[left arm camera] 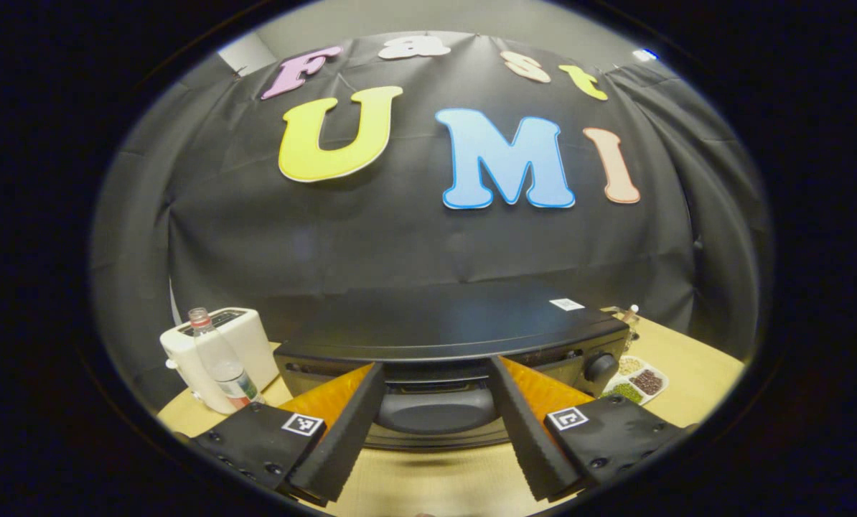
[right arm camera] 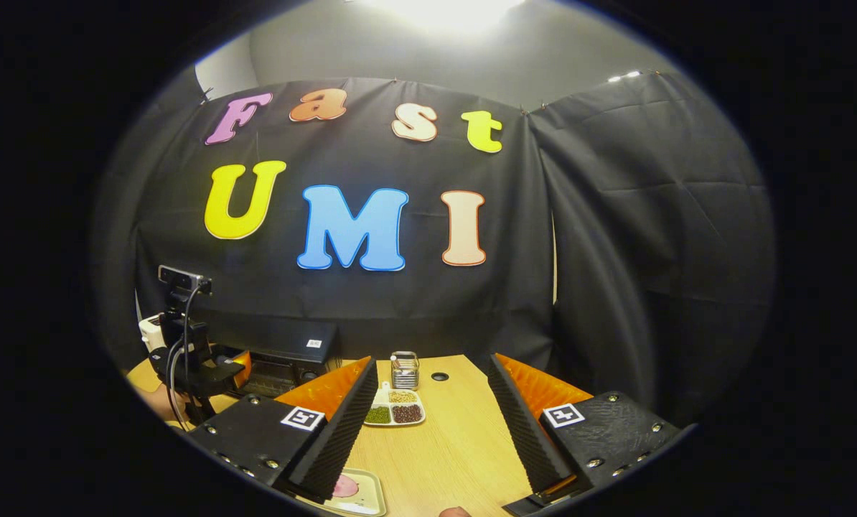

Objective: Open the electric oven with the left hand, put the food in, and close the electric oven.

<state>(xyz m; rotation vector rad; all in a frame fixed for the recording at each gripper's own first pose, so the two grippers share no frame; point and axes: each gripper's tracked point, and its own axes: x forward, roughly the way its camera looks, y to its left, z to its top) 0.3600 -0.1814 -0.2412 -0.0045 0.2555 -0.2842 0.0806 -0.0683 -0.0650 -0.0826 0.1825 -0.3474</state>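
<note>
Black and boxy, the metal electric oven sat shut on the wooden table as the left gripper spread its fingers toward the door handle, the right gripper waiting open above the pale food tray.

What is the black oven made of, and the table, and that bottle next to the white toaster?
The oven looks like dark painted metal: its flat top has a dull sheen. The table looks like light wood or a wood-look laminate, with faint grain lines. The bottle seems to be clear plastic, since you can see through it. The toaster looks like glossy white plastic, though it could be coated metal.
</note>
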